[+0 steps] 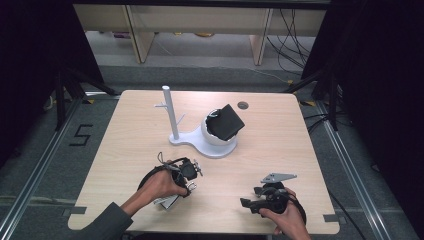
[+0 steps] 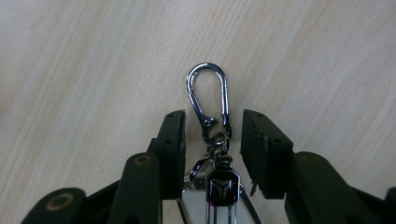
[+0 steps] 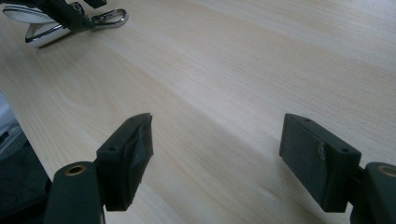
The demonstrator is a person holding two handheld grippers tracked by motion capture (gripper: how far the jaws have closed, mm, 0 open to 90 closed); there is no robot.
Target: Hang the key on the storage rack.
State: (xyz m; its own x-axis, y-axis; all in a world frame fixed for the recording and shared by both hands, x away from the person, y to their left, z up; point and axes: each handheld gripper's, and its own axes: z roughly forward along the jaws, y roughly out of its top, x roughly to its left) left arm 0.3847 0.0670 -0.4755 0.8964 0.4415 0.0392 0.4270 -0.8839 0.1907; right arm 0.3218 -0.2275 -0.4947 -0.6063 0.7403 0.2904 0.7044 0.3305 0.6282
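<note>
So the left gripper (image 2: 212,135) has its fingers (image 2: 170,140) parted with the keychain (image 2: 212,140) lying flat on the table (image 2: 93,70) right between them, carabiner clip (image 2: 208,93) poking out past the tips. Nothing's clamped yet; looks lined up to pinch the swivel. Right gripper (image 3: 217,154) hangs released over bare wood, well off to the side, probably just keeping clear. My guess is the white stand (image 1: 172,117) is where it'll hang.
</note>
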